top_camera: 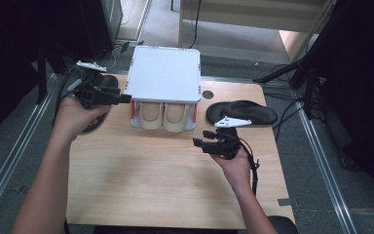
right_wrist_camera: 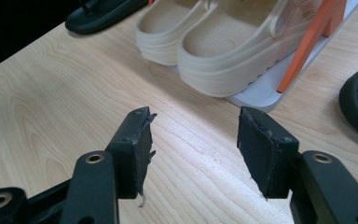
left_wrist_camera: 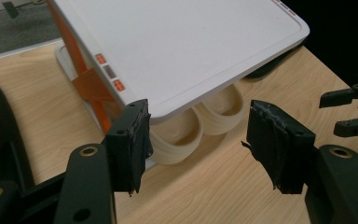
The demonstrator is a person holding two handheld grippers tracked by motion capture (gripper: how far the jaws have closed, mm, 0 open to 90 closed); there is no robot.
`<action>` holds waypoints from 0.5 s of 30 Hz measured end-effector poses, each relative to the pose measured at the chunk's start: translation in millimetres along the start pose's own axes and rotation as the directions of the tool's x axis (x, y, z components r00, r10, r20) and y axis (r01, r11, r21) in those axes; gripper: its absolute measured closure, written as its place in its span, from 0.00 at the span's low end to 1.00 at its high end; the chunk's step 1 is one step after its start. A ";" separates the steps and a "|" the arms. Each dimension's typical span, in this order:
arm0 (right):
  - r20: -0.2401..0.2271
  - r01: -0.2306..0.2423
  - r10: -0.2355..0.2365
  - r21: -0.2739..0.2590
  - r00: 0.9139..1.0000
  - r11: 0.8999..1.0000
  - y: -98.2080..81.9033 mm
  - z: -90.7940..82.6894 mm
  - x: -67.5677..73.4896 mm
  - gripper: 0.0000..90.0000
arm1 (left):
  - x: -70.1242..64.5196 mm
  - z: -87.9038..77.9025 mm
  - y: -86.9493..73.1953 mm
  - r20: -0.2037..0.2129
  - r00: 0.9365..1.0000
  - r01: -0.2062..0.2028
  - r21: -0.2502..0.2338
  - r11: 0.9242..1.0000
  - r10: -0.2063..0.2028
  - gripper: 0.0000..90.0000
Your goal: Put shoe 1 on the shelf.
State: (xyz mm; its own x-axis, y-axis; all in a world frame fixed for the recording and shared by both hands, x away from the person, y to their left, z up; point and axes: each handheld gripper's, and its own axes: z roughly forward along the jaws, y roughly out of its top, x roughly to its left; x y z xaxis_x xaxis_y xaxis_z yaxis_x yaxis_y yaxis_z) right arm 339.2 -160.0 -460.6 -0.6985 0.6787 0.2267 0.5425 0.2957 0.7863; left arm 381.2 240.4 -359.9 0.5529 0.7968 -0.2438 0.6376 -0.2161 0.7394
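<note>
Holding both grippers apart, empty | left gripper (top_camera: 126, 99) beside shoe rack (top_camera: 163, 73) | right gripper (top_camera: 199, 139) facing beige clogs (right_wrist_camera: 214, 42), which we see shelved heels-out under white top for easy reach.

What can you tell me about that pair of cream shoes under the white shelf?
The cream shoes are a pair of clogs that look like soft moulded foam or rubber, with thick ribbed soles and a heel strap. They stand upright, side by side and touching, on the bottom tray of the white rack, heels toward the person and toes tucked under its white top. Orange side supports flank them. The left gripper and the right gripper are both open and clear of them.
</note>
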 end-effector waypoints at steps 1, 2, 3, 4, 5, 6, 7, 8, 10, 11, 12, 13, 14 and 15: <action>0.002 -0.001 0.001 0.000 1.000 1.000 0.1 0.5 -0.7 0.51 | 1.8 -1.8 -1.6 -0.004 1.000 0.007 -0.001 1.000 -0.007 0.44; 0.006 0.003 -0.003 0.002 1.000 1.000 0.2 1.0 -1.2 0.51 | 4.1 -3.7 -3.2 -0.010 1.000 0.006 0.001 1.000 -0.006 0.44; 0.009 0.004 -0.004 0.000 1.000 1.000 0.3 1.5 -2.0 0.51 | 6.2 -5.5 -4.9 -0.014 1.000 0.009 -0.002 1.000 -0.009 0.44; 0.004 0.003 -0.003 -0.003 1.000 1.000 0.5 2.0 -3.1 0.51 | 8.4 -7.3 -6.7 -0.022 1.000 0.013 -0.005 1.000 -0.013 0.44; 0.003 -0.003 0.004 -0.004 1.000 1.000 0.5 2.4 -3.7 0.51 | 11.7 -9.5 -8.8 -0.026 0.999 0.018 -0.006 1.000 -0.018 0.44; 0.007 -0.001 0.001 -0.004 1.000 1.000 0.3 2.8 -5.0 0.51 | 13.6 -10.6 -10.2 -0.031 0.999 0.022 -0.011 1.000 -0.022 0.44; 0.007 -0.003 0.003 -0.005 1.000 1.000 0.1 3.1 -5.8 0.51 | 16.3 -12.2 -12.1 -0.035 0.999 0.027 -0.013 1.000 -0.028 0.44; 0.010 -0.004 0.004 -0.003 1.000 1.000 -0.3 3.5 -7.2 0.51 | 19.0 -13.7 -13.8 -0.040 0.999 0.035 -0.013 0.999 -0.035 0.44; 0.007 -0.016 0.016 -0.003 1.000 1.000 -0.7 4.5 -9.5 0.51 | 24.7 -16.0 -17.0 -0.048 0.998 0.047 -0.021 0.999 -0.048 0.44; 0.009 -0.017 0.017 -0.001 1.000 1.000 -0.6 4.9 -10.7 0.51 | 28.7 -16.9 -19.6 -0.050 0.998 0.046 -0.031 0.998 -0.048 0.45; 0.006 -0.021 0.021 0.000 1.000 1.000 -0.2 4.9 -11.8 0.53 | 31.3 -17.3 -21.4 -0.050 0.998 0.043 -0.034 0.999 -0.044 0.45; 0.005 -0.023 0.023 -0.002 1.000 1.000 0.1 4.8 -12.3 0.53 | 34.4 -17.5 -23.9 -0.059 0.997 0.042 -0.037 0.998 -0.045 0.45; 0.008 -0.023 0.023 -0.002 1.000 1.000 0.5 4.8 -12.8 0.53 | 38.5 -17.4 -26.8 -0.070 0.996 0.048 -0.036 0.998 -0.051 0.46; 0.006 -0.024 0.024 0.000 1.000 1.000 1.4 4.8 -13.2 0.53 | 40.7 -17.3 -28.4 -0.074 0.995 0.058 -0.034 0.998 -0.060 0.47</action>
State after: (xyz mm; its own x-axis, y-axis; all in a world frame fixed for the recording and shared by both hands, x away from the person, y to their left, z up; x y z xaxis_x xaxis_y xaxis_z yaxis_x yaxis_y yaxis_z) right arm 351.4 -165.3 -465.2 -0.6822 0.6899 0.2421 0.5591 0.2788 0.7808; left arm 376.3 288.8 -380.0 0.4721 0.8481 -0.2403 0.6496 -0.1505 0.7452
